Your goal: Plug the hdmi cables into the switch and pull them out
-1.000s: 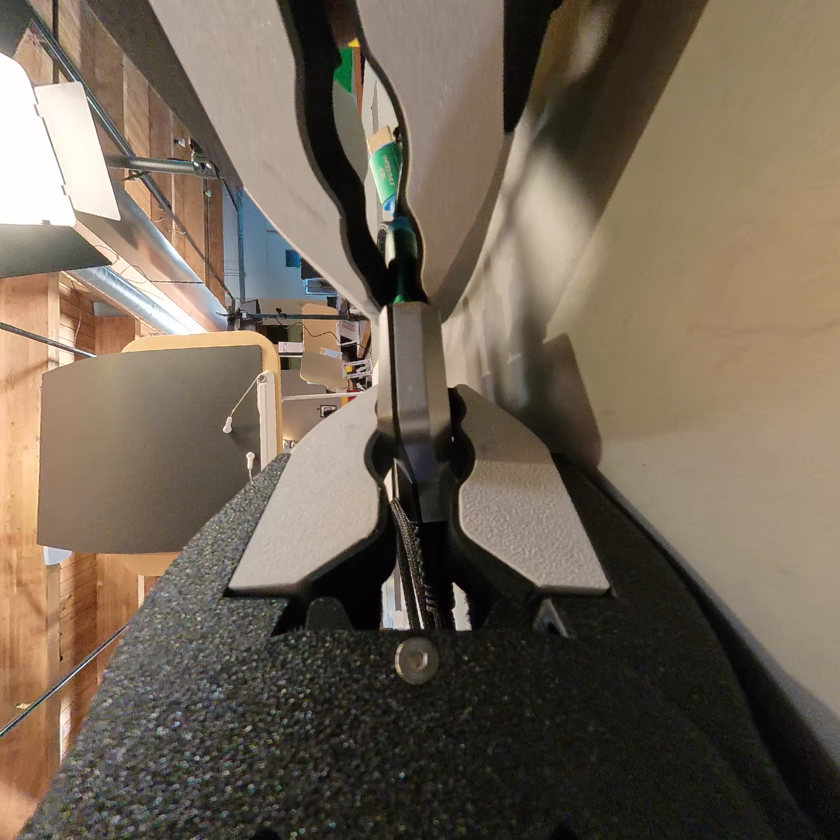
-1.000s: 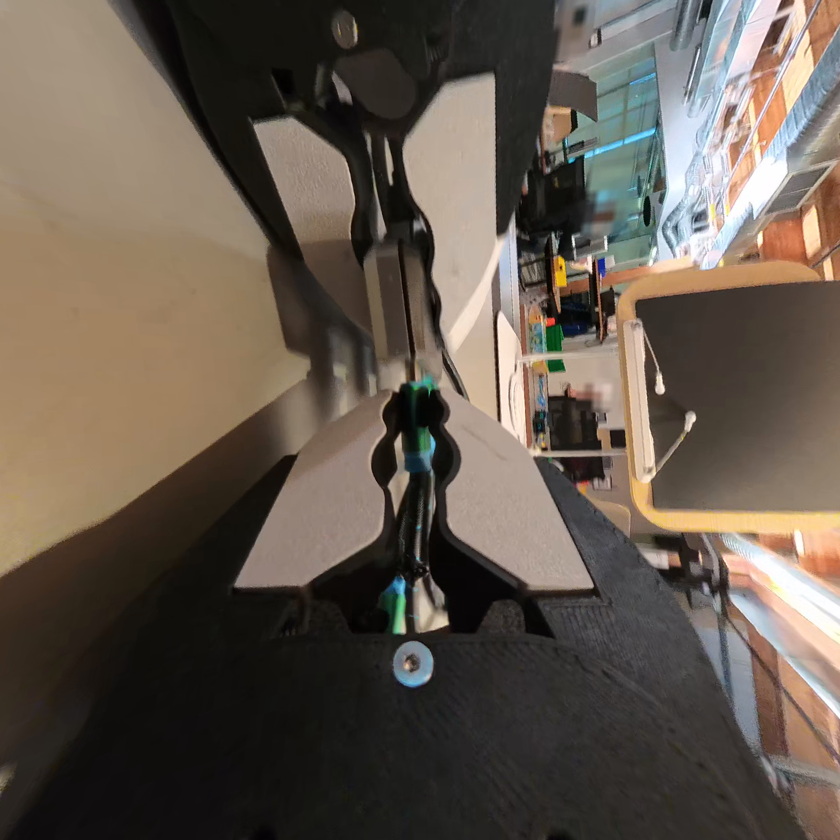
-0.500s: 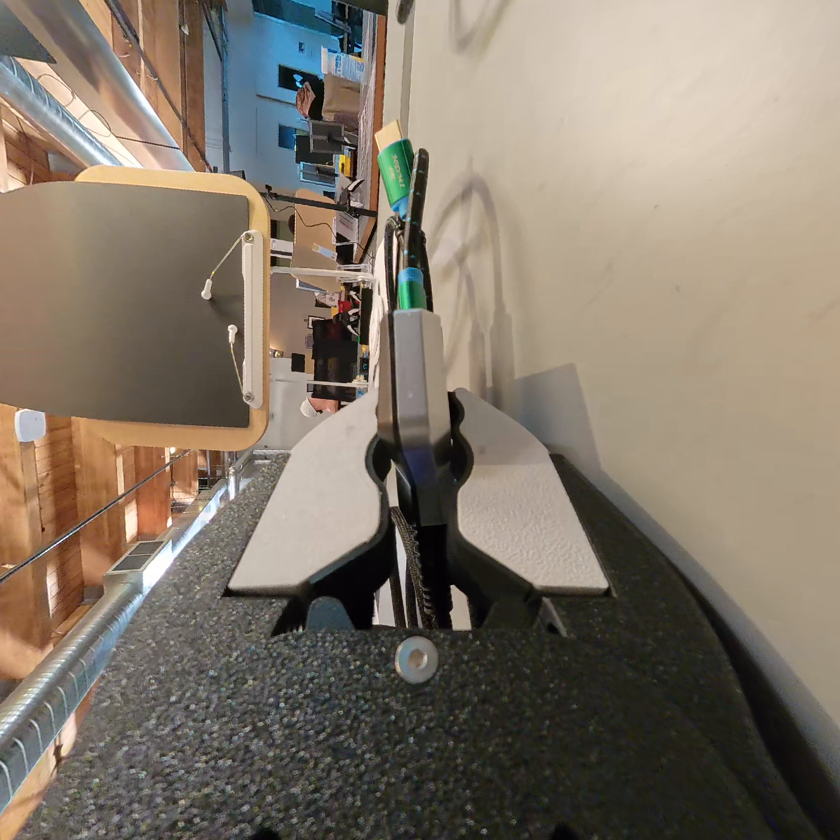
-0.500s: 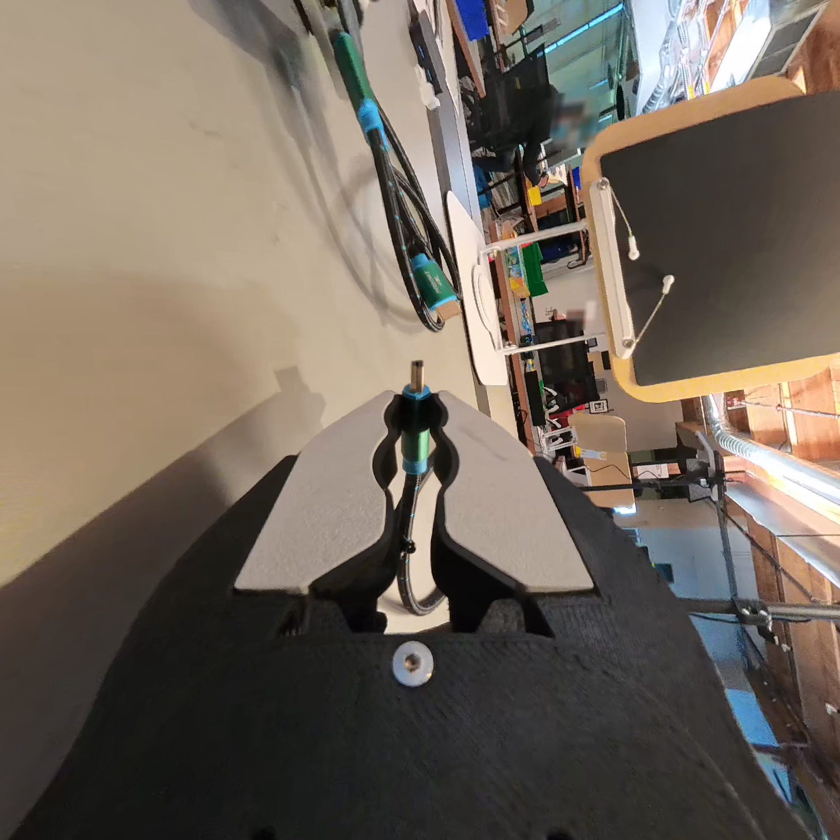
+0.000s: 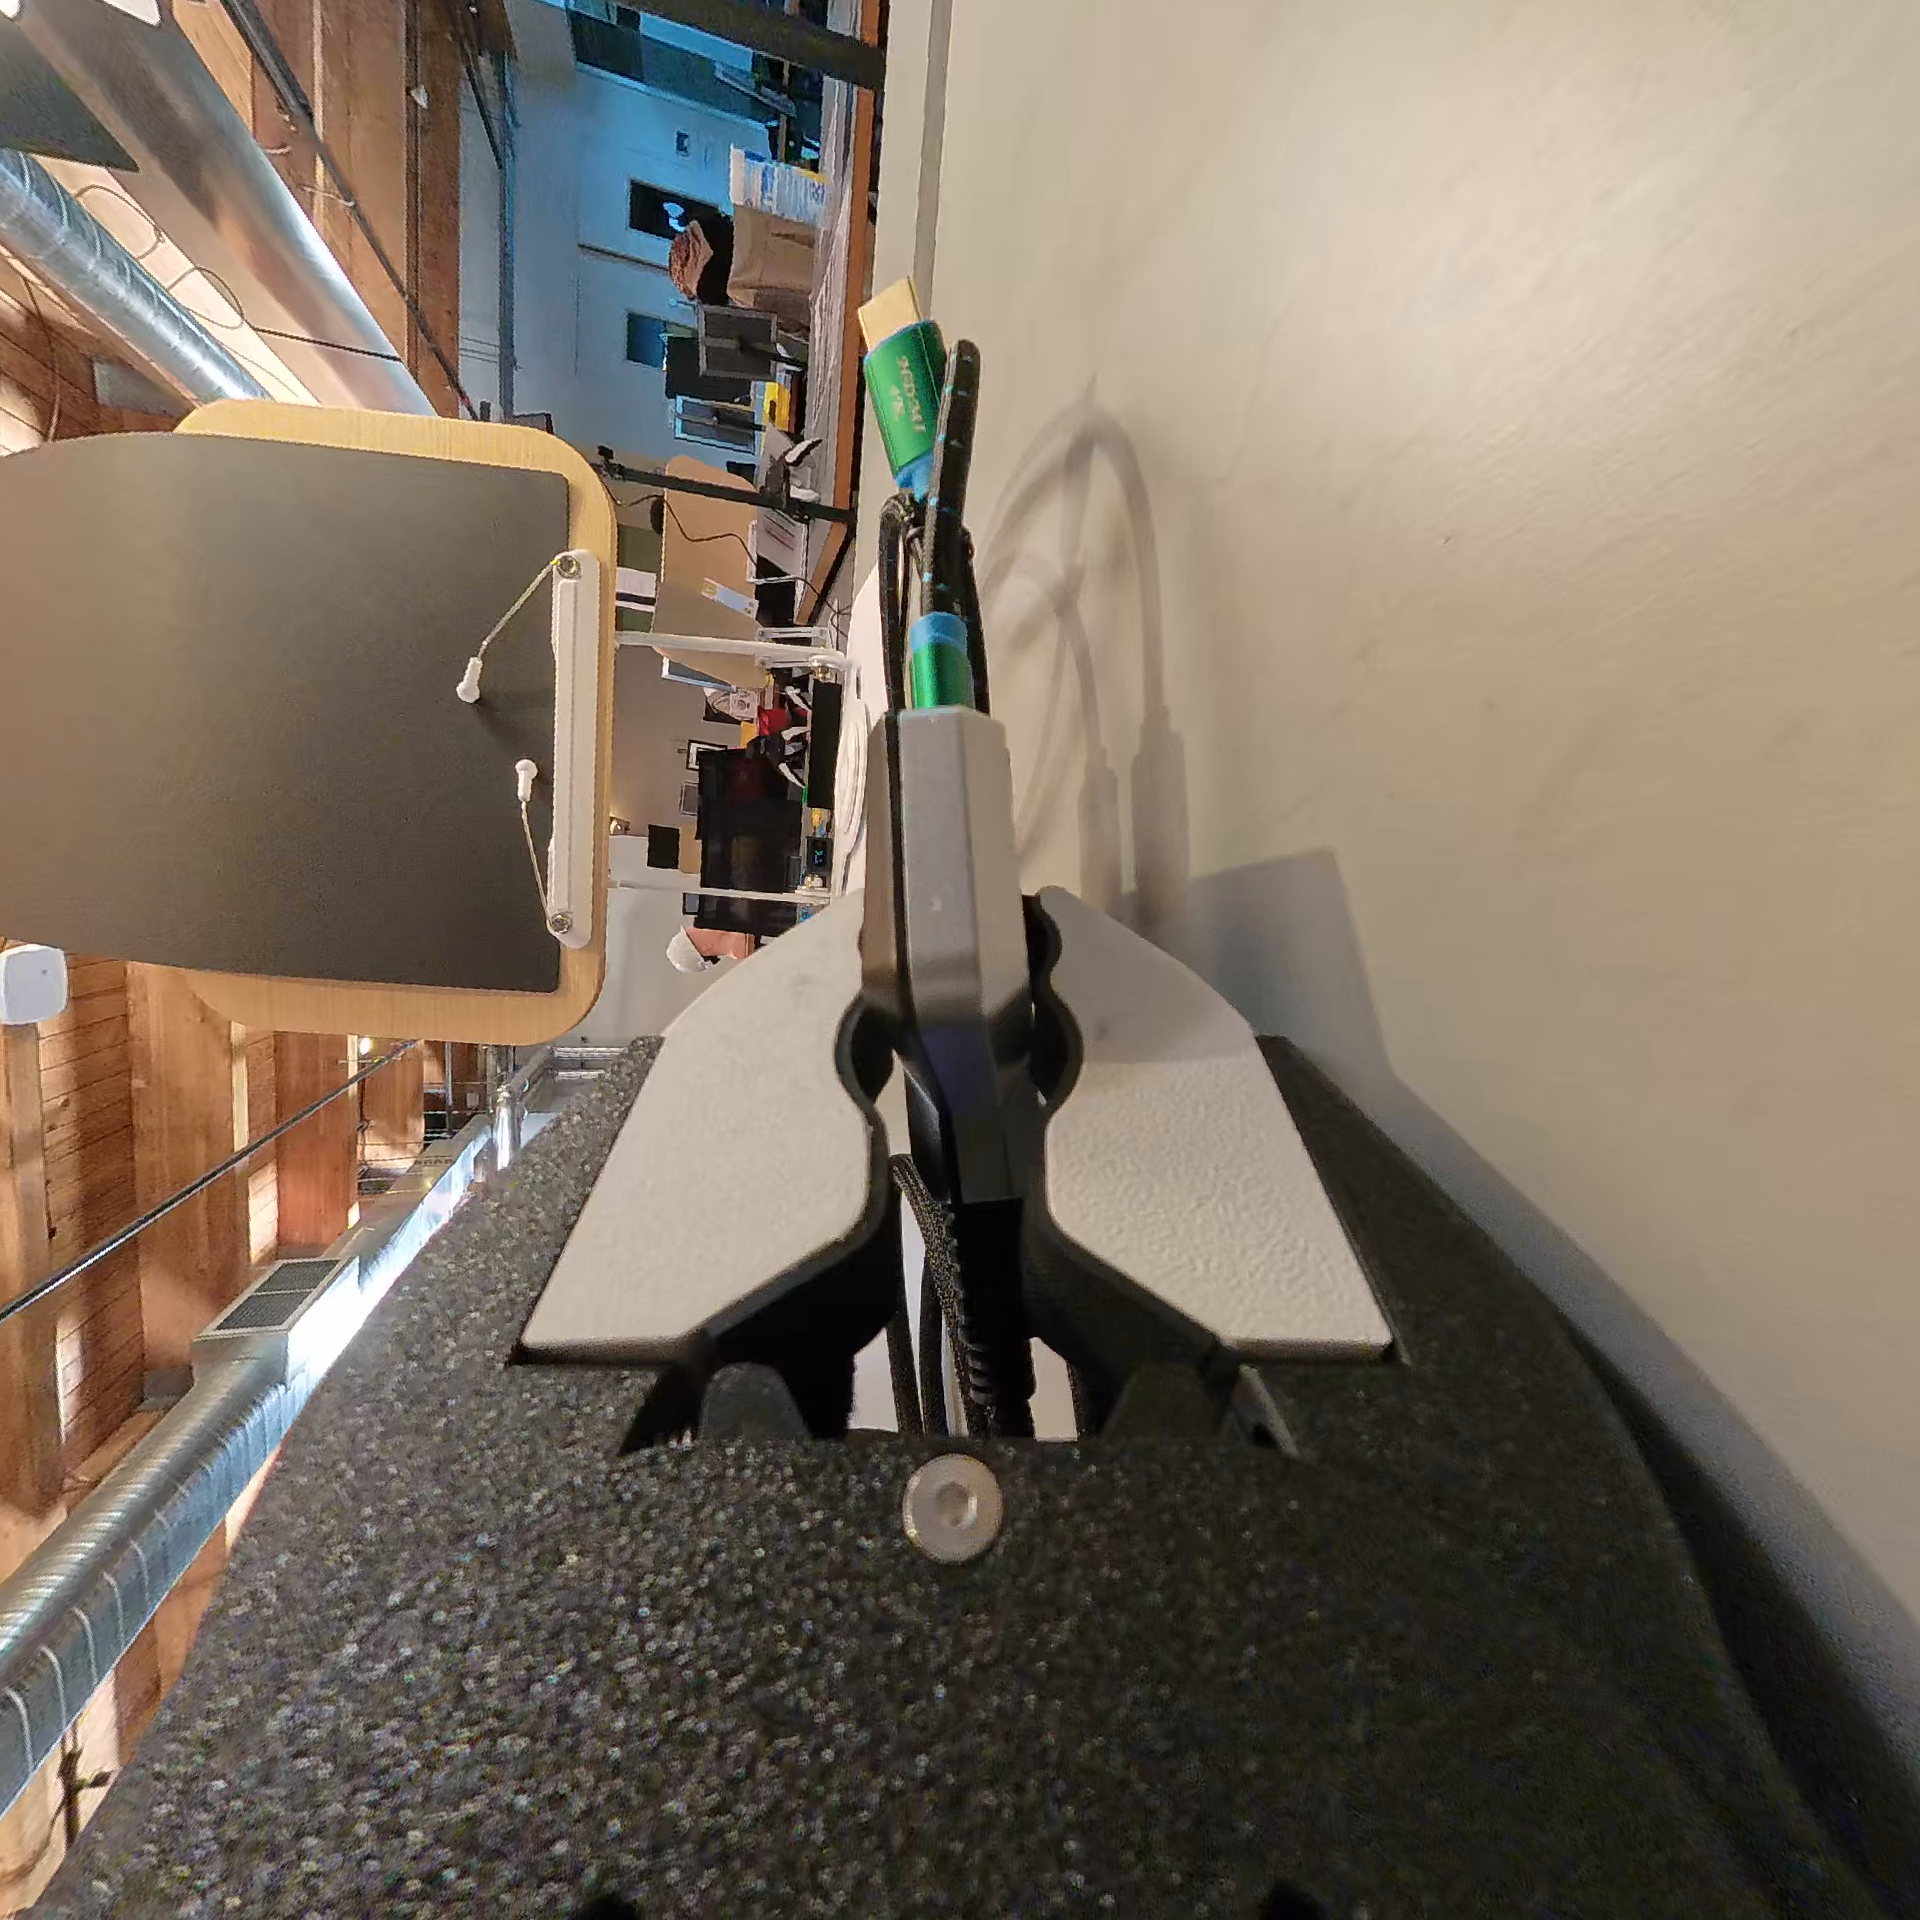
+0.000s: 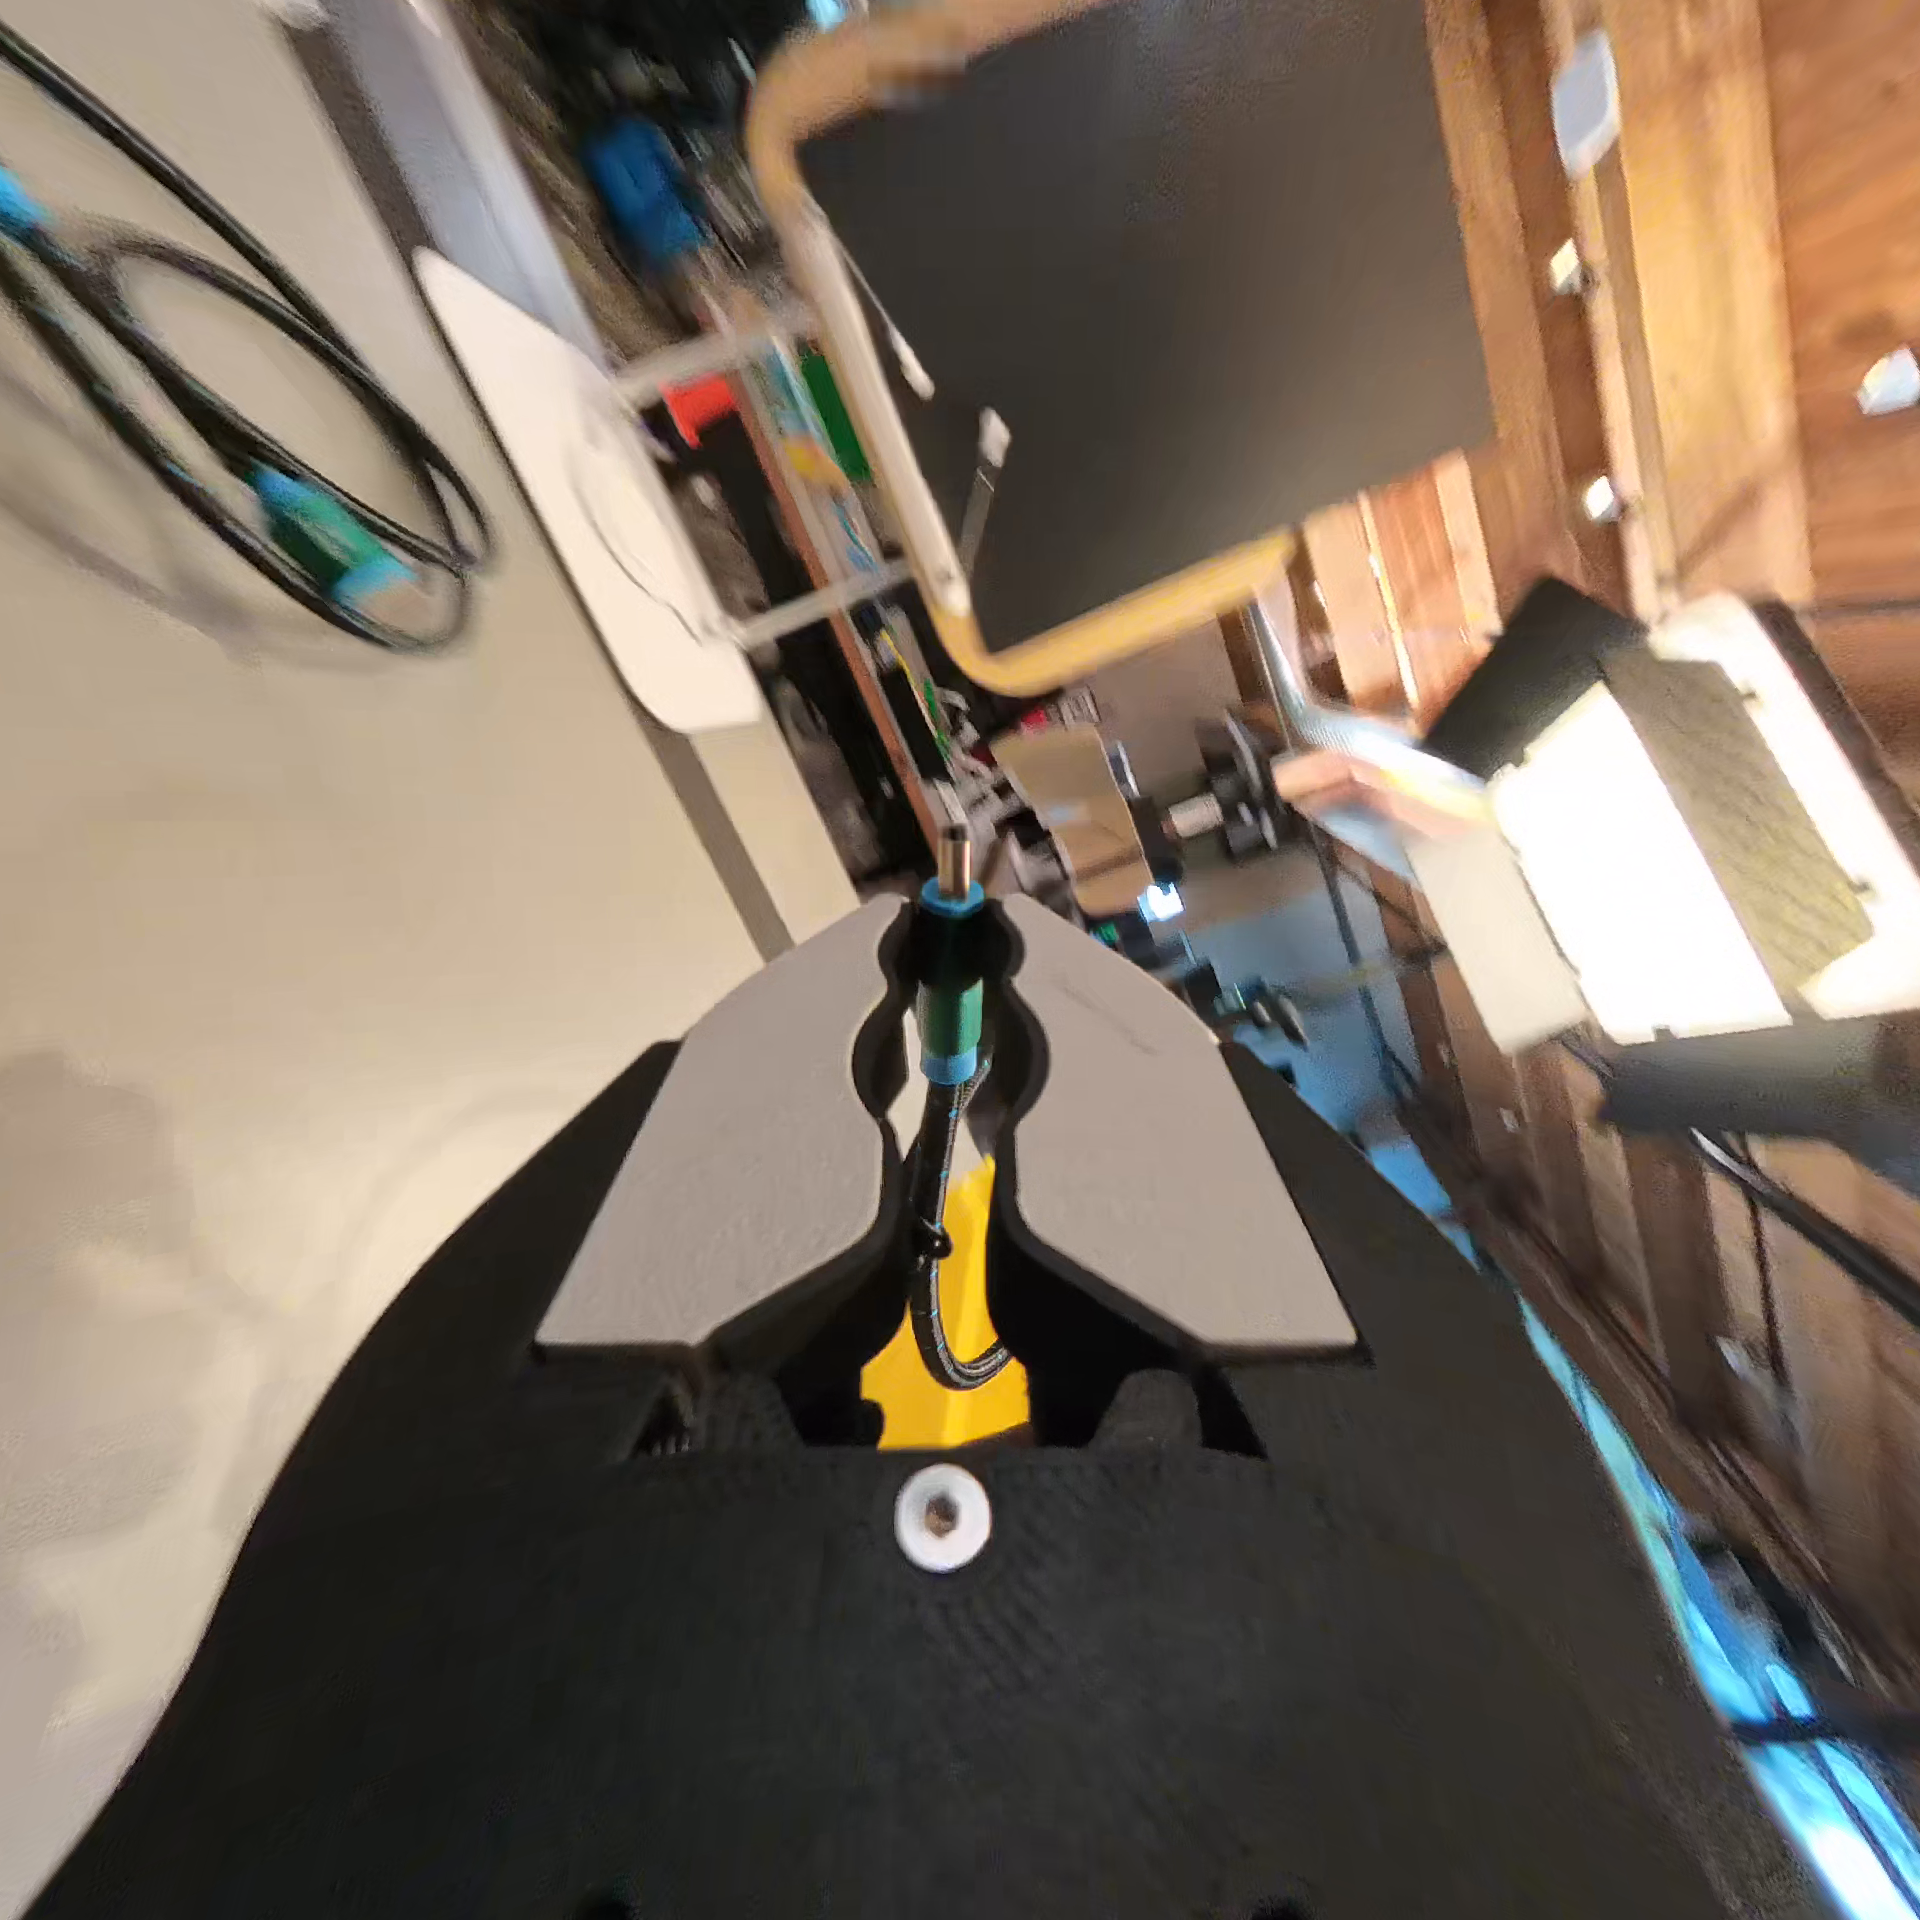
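Now logged, item by item.

Left gripper [image 5: 951, 1023]: jaws clenched on the grey HDMI switch [image 5: 940, 862], held edge-on just off the pale worktop [image 5: 1507, 520]. One green-shelled HDMI plug [image 5: 938, 673] remains seated in the switch's far end; a loose green plug with gold tip [image 5: 906, 400] and coiled black cable [image 5: 935, 540] lie beyond it on the worktop.

Right gripper [image 6: 951, 930]: jaws clenched on a green-and-blue HDMI plug [image 6: 948, 1003], its bare metal tip [image 6: 954, 857] pointing into open air; braided cable [image 6: 940, 1247] trails back between the jaws.

Change: a second ago this plug sat against the switch, the two grippers nose to nose. Half a second ago it was already free, and since then the right gripper has swung off toward the room; the view is motion-blurred. The left gripper has barely shifted.

Reading: one pull-out appears complete. The plug still in the switch probably awaits the same treatment.
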`<action>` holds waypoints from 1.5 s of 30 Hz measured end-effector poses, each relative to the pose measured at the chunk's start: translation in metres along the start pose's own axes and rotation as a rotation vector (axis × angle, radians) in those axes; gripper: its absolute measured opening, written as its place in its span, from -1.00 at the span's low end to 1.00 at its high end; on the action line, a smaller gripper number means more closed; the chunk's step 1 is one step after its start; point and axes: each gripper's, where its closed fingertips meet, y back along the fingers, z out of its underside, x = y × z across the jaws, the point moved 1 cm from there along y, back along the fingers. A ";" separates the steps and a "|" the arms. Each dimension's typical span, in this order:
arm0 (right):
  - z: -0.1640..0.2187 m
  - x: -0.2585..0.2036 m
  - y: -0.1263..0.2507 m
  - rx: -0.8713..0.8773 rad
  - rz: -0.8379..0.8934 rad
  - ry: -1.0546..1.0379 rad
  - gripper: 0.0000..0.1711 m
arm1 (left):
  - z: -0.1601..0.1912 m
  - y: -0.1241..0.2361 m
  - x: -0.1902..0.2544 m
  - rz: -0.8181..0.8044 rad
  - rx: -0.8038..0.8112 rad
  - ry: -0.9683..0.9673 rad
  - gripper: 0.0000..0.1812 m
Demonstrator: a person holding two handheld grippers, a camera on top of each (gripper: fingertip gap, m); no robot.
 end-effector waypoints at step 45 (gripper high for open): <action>-0.094 -0.184 -0.014 0.231 -0.492 0.151 -0.58 | -0.066 0.019 0.015 -0.006 0.255 -0.166 -0.75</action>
